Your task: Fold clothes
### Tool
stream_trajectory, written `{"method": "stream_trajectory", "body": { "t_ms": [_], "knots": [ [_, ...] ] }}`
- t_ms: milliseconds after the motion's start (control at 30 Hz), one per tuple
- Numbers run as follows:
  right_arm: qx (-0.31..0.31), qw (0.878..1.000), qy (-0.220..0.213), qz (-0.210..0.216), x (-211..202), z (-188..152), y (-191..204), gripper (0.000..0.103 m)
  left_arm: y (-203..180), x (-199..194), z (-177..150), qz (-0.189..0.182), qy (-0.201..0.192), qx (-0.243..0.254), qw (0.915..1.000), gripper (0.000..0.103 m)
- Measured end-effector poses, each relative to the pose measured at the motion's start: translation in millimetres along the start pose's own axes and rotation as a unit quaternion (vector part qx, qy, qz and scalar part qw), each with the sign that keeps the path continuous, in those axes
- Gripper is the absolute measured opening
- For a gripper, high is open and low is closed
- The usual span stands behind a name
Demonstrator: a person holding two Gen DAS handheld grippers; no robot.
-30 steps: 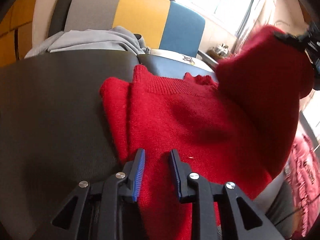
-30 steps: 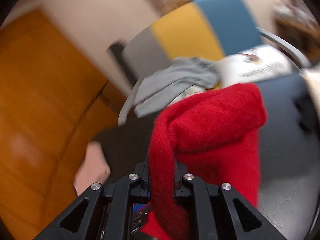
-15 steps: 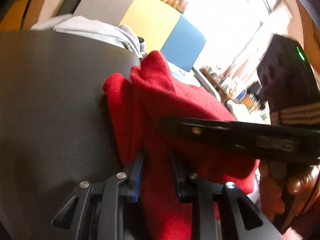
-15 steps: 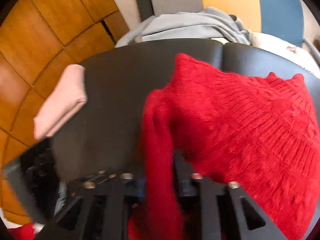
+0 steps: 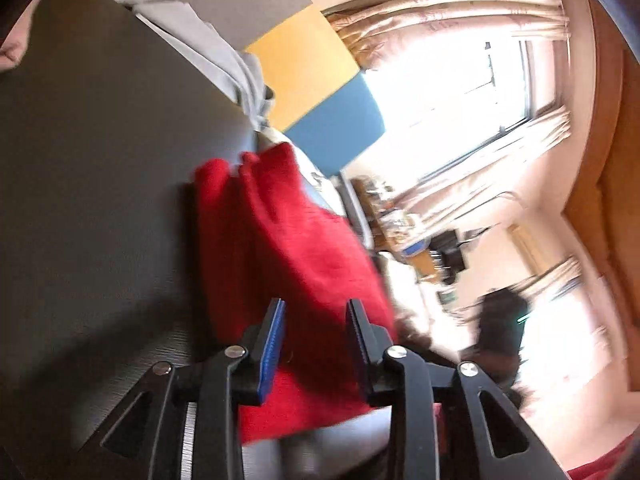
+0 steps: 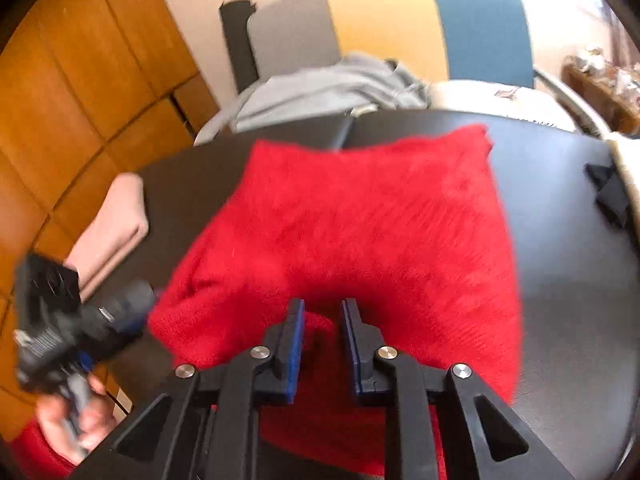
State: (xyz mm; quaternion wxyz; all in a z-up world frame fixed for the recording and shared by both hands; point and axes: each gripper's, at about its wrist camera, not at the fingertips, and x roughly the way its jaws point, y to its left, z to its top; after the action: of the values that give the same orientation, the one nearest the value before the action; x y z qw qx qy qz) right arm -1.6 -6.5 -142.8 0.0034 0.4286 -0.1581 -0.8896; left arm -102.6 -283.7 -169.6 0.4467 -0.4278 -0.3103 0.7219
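Note:
A red knitted sweater (image 6: 360, 232) lies folded on the dark table (image 6: 568, 288). It also shows in the left wrist view (image 5: 288, 248), seen edge-on with the camera tilted. My right gripper (image 6: 322, 316) is open just above the sweater's near fold, jaws apart, holding nothing. My left gripper (image 5: 316, 320) is open over the sweater's near end, with red cloth showing between and behind the blue pads (image 5: 272, 344). In the right wrist view the left gripper's body (image 6: 72, 320) appears blurred at the sweater's left edge, held by a hand.
A folded pink garment (image 6: 112, 232) lies at the table's left edge. A grey garment (image 6: 328, 88) lies on the grey, yellow and blue chair (image 6: 400, 24) behind the table. A dark object (image 6: 608, 192) sits at the right edge. Wooden wall panels (image 6: 80, 80) stand to the left.
My right gripper let go of the sweater fold it carried across and now stands open. The sweater lies folded over. My left gripper tilted sharply and moved to the sweater's left edge.

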Motion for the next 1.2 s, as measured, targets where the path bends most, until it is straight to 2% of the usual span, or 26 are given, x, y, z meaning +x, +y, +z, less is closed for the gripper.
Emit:
{"method": "stream_trajectory", "body": {
  "t_ms": [67, 167, 267, 333, 400, 500, 533, 567, 600, 700, 767, 833, 900, 933, 967, 1067, 1100, 1200],
  "knots": [
    [-0.037, 0.999, 0.016, 0.011, 8, -11, 12, 0.021, -13, 0, 5, 0.016, -0.009, 0.022, 0.9996, 0.036],
    [-0.081, 0.997, 0.010, 0.007, 9, -24, 28, 0.021, -31, 10, 4, 0.054, 0.017, 0.080, 0.9951, 0.038],
    [-0.057, 0.997, 0.016, 0.043, 10, -31, 17, 0.021, -39, 35, -3, 0.096, 0.082, 0.118, 0.9850, 0.038],
    [-0.044, 0.998, 0.014, 0.048, 10, -37, 13, 0.021, -44, 45, -8, 0.122, 0.104, 0.142, 0.9768, 0.038],
    [-0.032, 0.998, 0.011, 0.054, 0, -44, 11, 0.021, -49, 47, -15, 0.134, 0.110, 0.158, 0.9721, 0.038],
    [-0.026, 0.999, -0.007, 0.034, -20, -44, 6, 0.021, -48, 62, -15, 0.134, 0.149, 0.156, 0.9672, 0.036],
    [-0.026, 0.999, -0.015, 0.024, -28, -44, 5, 0.021, -48, 65, -15, 0.137, 0.154, 0.158, 0.9656, 0.026],
    [-0.029, 0.999, -0.024, 0.009, -38, -44, 4, 0.021, -49, 67, -14, 0.140, 0.157, 0.162, 0.9641, 0.010],
    [-0.031, 0.999, -0.033, -0.005, -46, -44, 1, 0.021, -49, 62, -15, 0.136, 0.155, 0.155, 0.9662, 0.006],
    [-0.033, 0.998, -0.045, -0.040, -54, -37, -6, 0.021, -59, 39, -5, 0.065, 0.114, 0.124, 0.9834, 0.005],
    [-0.029, 0.997, -0.054, -0.054, -61, -33, -11, 0.021, -83, 12, 1, 0.040, 0.074, 0.156, 0.9842, 0.004],
    [-0.028, 0.996, -0.063, -0.048, -66, -28, -8, 0.024, -103, -13, 4, 0.028, 0.047, 0.189, 0.9805, 0.003],
    [-0.029, 0.997, -0.062, -0.030, -65, -25, -3, 0.037, -108, -29, 2, 0.041, 0.049, 0.209, 0.9760, 0.004],
    [-0.030, 0.998, -0.060, -0.021, -64, -24, 0, 0.039, -102, -30, -2, 0.055, 0.055, 0.210, 0.9746, 0.004],
    [-0.033, 0.998, -0.053, -0.010, -60, -25, 3, 0.040, -91, -28, -7, 0.074, 0.061, 0.207, 0.9735, 0.004],
    [-0.056, 0.998, -0.009, -0.007, -36, -34, 14, 0.041, -34, -22, -25, 0.129, 0.091, 0.144, 0.9769, 0.004],
    [-0.067, 0.998, 0.008, -0.006, -28, -39, 17, 0.041, -19, -20, -32, 0.136, 0.097, 0.125, 0.9780, 0.004],
    [-0.097, 0.995, 0.016, -0.008, -30, -42, 24, 0.041, 4, -32, -53, 0.134, 0.095, 0.111, 0.9802, 0.004]
  ]
}}
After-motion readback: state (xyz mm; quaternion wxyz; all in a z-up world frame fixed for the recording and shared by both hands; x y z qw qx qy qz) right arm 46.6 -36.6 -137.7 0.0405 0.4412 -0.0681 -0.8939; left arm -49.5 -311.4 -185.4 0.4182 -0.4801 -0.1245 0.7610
